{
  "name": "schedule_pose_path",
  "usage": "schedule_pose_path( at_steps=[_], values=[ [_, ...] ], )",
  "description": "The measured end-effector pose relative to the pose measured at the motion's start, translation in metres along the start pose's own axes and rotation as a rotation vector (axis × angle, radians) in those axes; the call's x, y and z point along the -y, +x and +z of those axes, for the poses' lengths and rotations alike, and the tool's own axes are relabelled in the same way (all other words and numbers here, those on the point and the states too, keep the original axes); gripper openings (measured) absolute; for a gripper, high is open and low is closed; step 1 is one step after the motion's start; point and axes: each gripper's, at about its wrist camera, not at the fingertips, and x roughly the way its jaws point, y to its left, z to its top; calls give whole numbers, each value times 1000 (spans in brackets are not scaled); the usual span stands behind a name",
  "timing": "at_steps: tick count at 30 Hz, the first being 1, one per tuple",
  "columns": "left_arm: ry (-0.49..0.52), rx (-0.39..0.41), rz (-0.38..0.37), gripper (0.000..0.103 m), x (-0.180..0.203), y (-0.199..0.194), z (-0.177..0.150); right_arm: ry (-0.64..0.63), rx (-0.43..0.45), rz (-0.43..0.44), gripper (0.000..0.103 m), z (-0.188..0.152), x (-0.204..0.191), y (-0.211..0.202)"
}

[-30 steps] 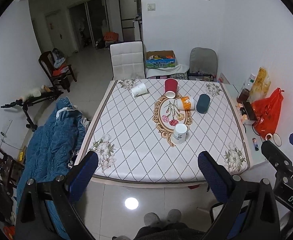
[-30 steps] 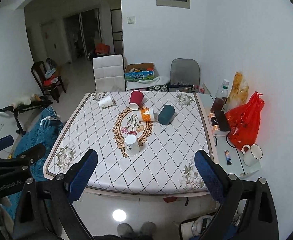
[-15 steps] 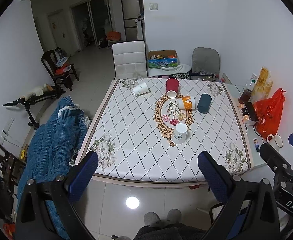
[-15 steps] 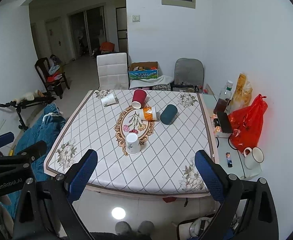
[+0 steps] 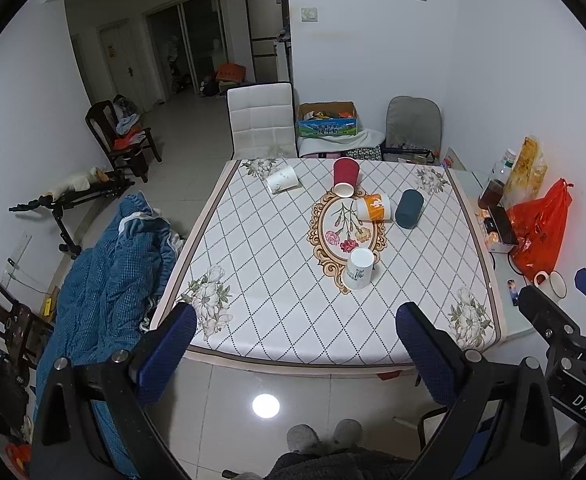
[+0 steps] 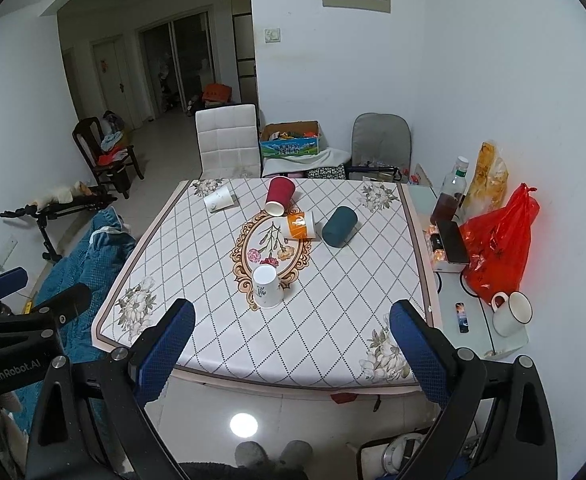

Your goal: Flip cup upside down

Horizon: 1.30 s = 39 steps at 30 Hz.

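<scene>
Several paper cups are on the patterned table (image 5: pixel 277 280). A white cup (image 5: pixel 358 269) stands upside down, nearest me; it also shows in the right wrist view (image 6: pixel 266 291). A red cup (image 5: pixel 345 177), an orange cup (image 5: pixel 374 207), a dark teal cup (image 5: pixel 409 208) and a second white cup (image 5: pixel 282 179) lie on their sides farther back. My left gripper (image 5: pixel 296 352) and right gripper (image 6: pixel 292 354) are both open and empty, held above the floor in front of the table's near edge, well short of the cups.
A side table at the right holds a red bag (image 6: pixel 497 248), a bottle (image 6: pixel 449 196) and a white mug (image 6: pixel 511 314). A blue blanket (image 5: pixel 105 280) lies at the table's left. A white chair (image 5: pixel 261 120) and a grey chair (image 5: pixel 413 126) stand behind.
Both grippers have risen and drawn back slightly, so the table sits lower in both views. The cups have not moved.
</scene>
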Motion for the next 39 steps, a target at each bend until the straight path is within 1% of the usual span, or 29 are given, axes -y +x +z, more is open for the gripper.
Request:
schedule_pose_path(
  at_steps=[19,36,39],
  values=[
    [-11,5,7,102,5,-4,3,8,-8,16,100,3,2,3],
    [-21,2,9,102,5,-9,3,12,-14,19,100,-11,5,1],
    [-25,3,12,102,5,-10,2,12,-13,19,100,-9,7,3]
  ],
)
